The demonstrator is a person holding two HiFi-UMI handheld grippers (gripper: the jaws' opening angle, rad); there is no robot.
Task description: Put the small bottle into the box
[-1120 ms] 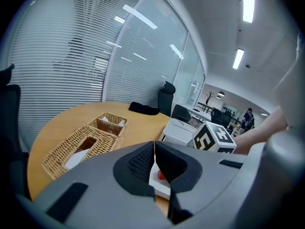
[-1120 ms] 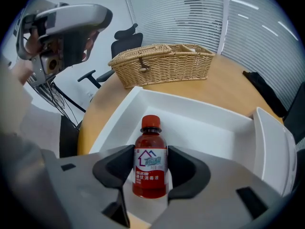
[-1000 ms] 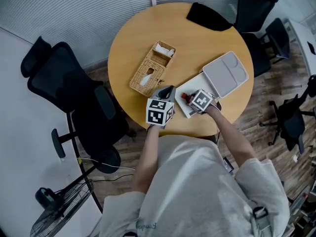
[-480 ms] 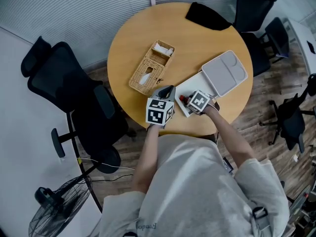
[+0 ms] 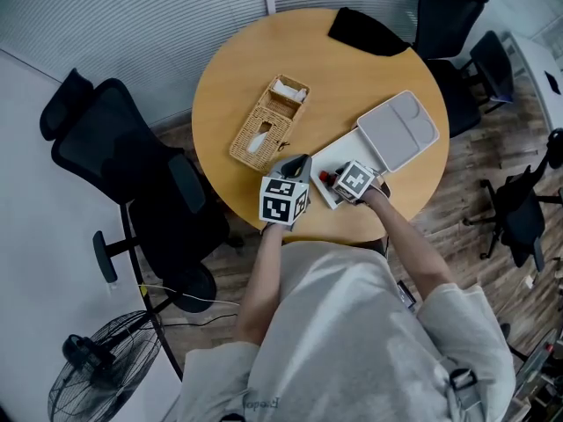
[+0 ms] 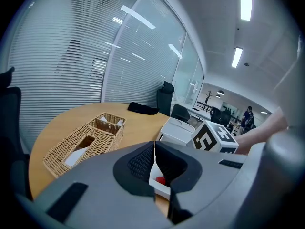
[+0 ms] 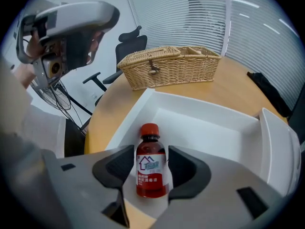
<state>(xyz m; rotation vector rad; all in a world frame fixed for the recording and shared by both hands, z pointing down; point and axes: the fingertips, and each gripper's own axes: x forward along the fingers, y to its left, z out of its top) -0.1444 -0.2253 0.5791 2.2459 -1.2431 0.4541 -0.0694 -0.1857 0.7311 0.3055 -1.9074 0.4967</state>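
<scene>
The small bottle (image 7: 151, 175), red liquid with a red cap and a white label, sits between the jaws of my right gripper (image 7: 151, 162), which is shut on it. It hangs over the near corner of the open white box (image 7: 209, 123), its base above the box's rim. In the head view the bottle (image 5: 326, 176) shows as a red spot at the box's (image 5: 337, 155) front end, beside my right gripper (image 5: 334, 179). My left gripper (image 5: 297, 160) rests left of the box, jaws shut on nothing (image 6: 155, 151).
The box's lid (image 5: 398, 130) lies open to the back right. A wicker basket (image 5: 271, 121) stands left of the box on the round wooden table (image 5: 334, 69). A black cloth (image 5: 369, 32) lies at the far edge. Office chairs (image 5: 123, 174) ring the table.
My right gripper with the bottle has shifted slightly left over the box's front end. The left gripper has stayed put.
</scene>
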